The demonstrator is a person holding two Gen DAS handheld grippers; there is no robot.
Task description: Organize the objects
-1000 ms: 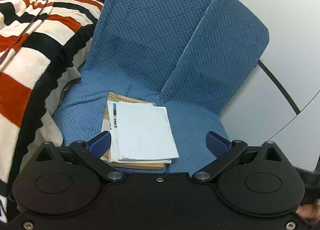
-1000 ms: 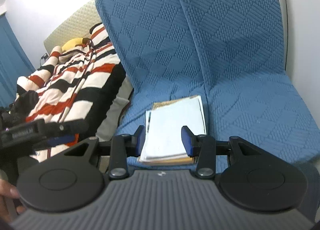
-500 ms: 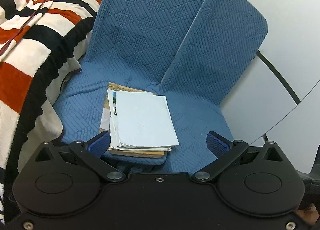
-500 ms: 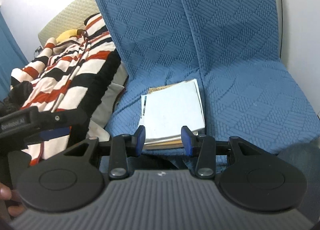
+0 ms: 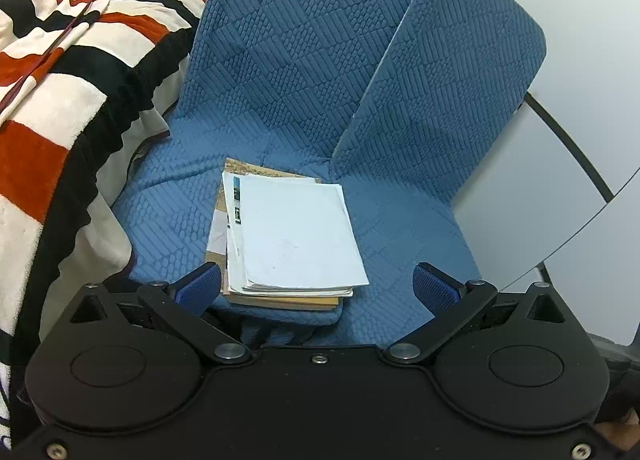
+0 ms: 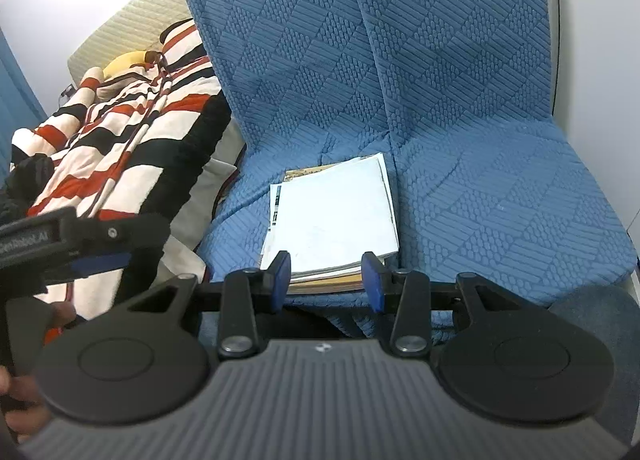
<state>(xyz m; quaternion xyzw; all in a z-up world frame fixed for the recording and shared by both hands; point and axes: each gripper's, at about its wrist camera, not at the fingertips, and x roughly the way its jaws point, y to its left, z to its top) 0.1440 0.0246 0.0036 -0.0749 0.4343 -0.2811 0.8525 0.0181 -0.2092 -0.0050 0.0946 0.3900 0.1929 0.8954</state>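
Observation:
A stack of white papers on a tan book lies on the seat of a blue quilted chair; it also shows in the right wrist view. My left gripper is wide open and empty, just short of the stack's near edge. My right gripper is partly open and empty, its blue pads just in front of the stack's near edge. The left gripper shows at the left of the right wrist view.
A red, black and white striped blanket covers the bed to the left of the chair, also in the right wrist view. A white wall panel stands right of the chair. The chair's back rises behind the stack.
Both grippers have drawn back from the stack, which now lies farther ahead of the fingers. The jaws have kept their openings. The stack has not moved.

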